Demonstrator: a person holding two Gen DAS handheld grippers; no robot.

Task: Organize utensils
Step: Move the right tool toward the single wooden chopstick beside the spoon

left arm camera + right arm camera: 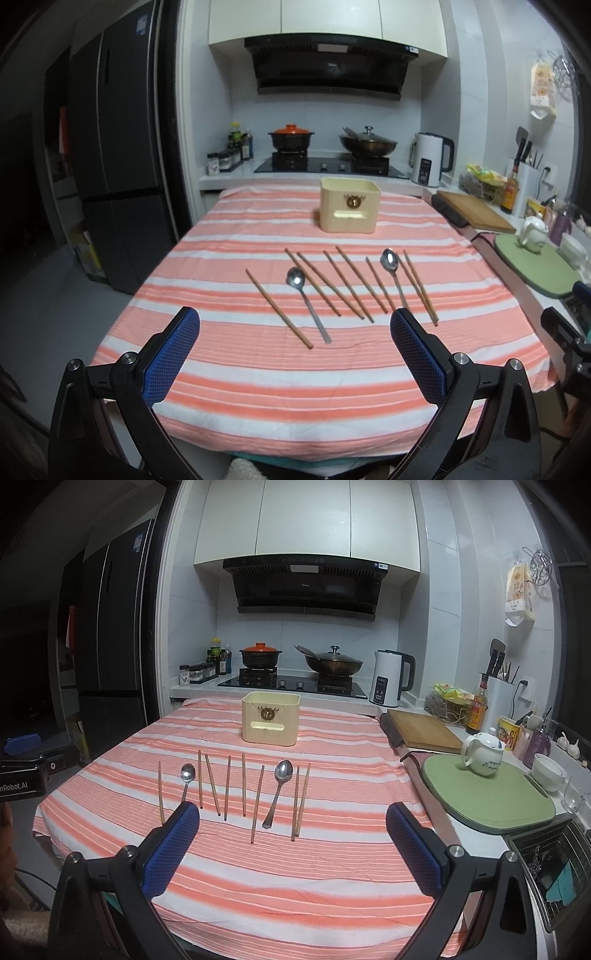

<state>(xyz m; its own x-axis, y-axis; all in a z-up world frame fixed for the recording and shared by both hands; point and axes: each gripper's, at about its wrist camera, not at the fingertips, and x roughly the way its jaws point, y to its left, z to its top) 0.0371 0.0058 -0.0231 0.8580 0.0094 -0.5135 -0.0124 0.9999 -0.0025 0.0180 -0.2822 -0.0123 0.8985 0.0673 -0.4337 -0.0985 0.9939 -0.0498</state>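
1. The desk [332, 893] is covered by a cloth striped pink and white, which hangs over the near edge; the desk's own surface and legs are hidden beneath it. A wide bare band of cloth lies between the utensils and the near edge
2. A cream utensil box [270, 718] with rounded corners, a slot handle and a small emblem on its front stands upright at the far middle of the desk, well apart from the utensils; its inside cannot be seen
3. The left tongs [294, 325] hang above the near part of the desk, spread wide and empty, with blue textured pads [173, 350] on black arms. The near ends of one spoon and one chopstick lie between the pads in this view
4. The right tongs [291, 819] are likewise spread wide and hold nothing, above the near right part of the row
5. Eight slim wooden chopsticks [243, 784] lie flat in a loose row across the middle of the desk, the two at the right almost touching
6. Two metal spoons lie in the row, bowls pointing away: the left spoon [187, 775], whose handle end is hidden behind a pad in the right wrist view, and the right spoon [282, 771]
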